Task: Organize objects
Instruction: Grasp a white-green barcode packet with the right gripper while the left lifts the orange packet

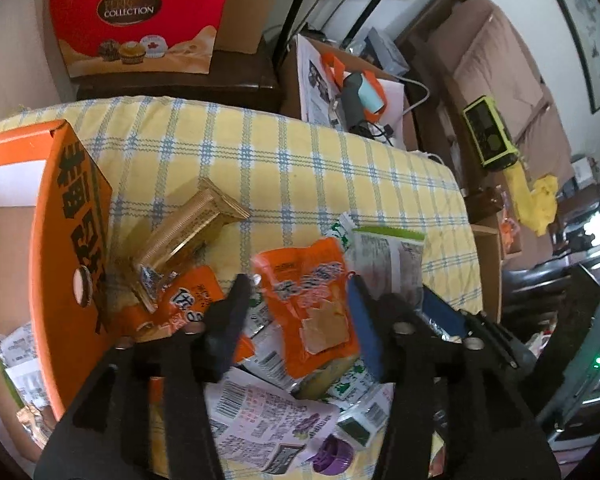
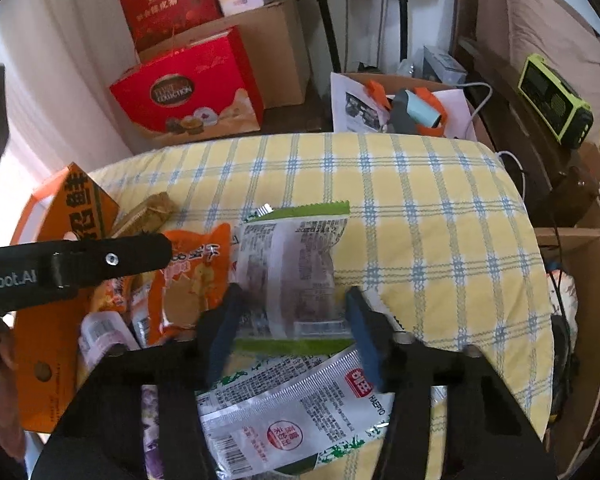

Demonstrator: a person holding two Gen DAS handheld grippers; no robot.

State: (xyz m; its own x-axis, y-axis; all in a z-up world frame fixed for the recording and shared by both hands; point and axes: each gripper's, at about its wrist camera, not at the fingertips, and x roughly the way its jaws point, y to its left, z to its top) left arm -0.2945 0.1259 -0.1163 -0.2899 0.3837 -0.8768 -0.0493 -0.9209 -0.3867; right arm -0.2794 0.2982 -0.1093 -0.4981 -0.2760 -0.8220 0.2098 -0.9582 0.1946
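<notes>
Snack packets are heaped on the checked-cloth bench (image 2: 420, 208) beside the orange box (image 2: 56, 340), apparently their bin. Right tool (image 2: 292, 312) nips the green-edged packet (image 2: 296, 264) by its sides, presumably to lift it. Left tool (image 1: 300, 292) stands half-wide astride the orange packet (image 1: 312, 304), not gripping.

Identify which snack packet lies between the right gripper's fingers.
The clear packet with green ends: it sits between the right gripper fingers, unlike the orange packet to its left.

a lived-in home room: sofa (image 1: 496, 68), checked tablecloth (image 1: 260, 152), gift boxes (image 2: 188, 92), stacked cartons (image 2: 276, 48).
</notes>
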